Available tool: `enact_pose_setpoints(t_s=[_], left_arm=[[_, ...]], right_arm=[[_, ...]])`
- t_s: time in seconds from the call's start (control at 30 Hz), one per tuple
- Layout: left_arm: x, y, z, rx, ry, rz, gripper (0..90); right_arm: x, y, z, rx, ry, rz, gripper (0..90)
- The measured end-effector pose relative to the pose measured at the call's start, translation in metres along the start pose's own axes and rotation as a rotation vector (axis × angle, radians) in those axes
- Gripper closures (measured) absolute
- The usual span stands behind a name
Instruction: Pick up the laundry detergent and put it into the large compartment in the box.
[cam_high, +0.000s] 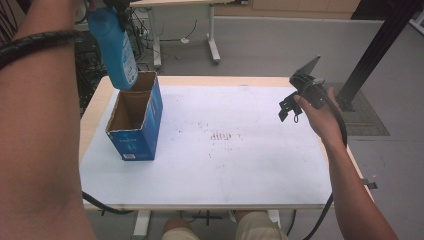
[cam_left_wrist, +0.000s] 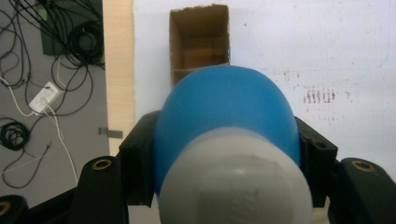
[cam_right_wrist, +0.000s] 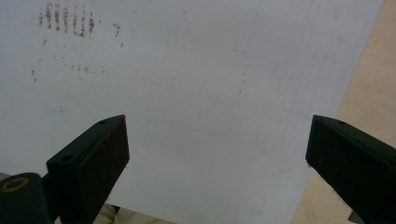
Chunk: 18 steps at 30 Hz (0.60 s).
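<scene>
The left gripper (cam_left_wrist: 224, 154) is clamped on a blue plastic bottle (cam_high: 116, 45) with a white cap (cam_left_wrist: 233, 182); in the left gripper view the two black jaws press against the bottle's sides just below the cap, and the camera looks down the bottle's length. In the high view the bottle hangs cap-up and slightly tilted, its base at the far rim of an open blue cardboard box (cam_high: 135, 120), over the opening and not yet down inside. A pale label panel shows on the bottle's lower side, but its print is too small and blurred to read. The box stands upright near the table's left edge, top flaps open, brown cardboard showing inside; its front face carries a white word and a small white patch near the bottom edge, neither of them legible. The left gripper view shows the same box (cam_left_wrist: 200, 42) from above, with its opening beyond the bottle's rounded base. The table (cam_high: 250, 165) has a white top with a pale wooden border and a patch of reddish smudged marks (cam_high: 222, 136) near its middle. The right gripper (cam_high: 292, 107) is held above the table's right edge, well apart from the box; in the right gripper view its jaws stand wide apart with nothing between them, above bare white tabletop (cam_right_wrist: 196, 93).
</scene>
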<state>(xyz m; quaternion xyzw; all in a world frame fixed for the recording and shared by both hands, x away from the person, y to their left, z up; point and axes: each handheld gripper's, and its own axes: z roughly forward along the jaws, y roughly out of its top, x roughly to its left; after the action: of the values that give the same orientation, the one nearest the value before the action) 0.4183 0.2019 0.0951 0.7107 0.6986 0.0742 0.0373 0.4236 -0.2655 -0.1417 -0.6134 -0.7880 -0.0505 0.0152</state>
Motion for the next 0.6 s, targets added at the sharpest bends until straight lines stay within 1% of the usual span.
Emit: enact_pose_setpoints(t_s=[0.2,0.3,0.4,0.6], left_arm=[[0.004,0.002,0.015,0.012,0.012,-0.008,37.8],[0.008,0.001,0.022,0.011,0.009,-0.015,37.8],[0.01,0.002,0.03,0.021,0.007,-0.017,37.8],[0.011,0.004,0.046,0.037,0.01,-0.017,37.8]], right_arm=[[-0.002,0.0,0.0,0.0,-0.004,0.005,5.8],[-0.002,0.0,0.0,0.0,-0.007,0.006,5.8],[-0.001,0.001,0.002,0.002,-0.008,0.006,5.8],[0.001,0.001,0.002,0.006,-0.01,0.001,5.8]])
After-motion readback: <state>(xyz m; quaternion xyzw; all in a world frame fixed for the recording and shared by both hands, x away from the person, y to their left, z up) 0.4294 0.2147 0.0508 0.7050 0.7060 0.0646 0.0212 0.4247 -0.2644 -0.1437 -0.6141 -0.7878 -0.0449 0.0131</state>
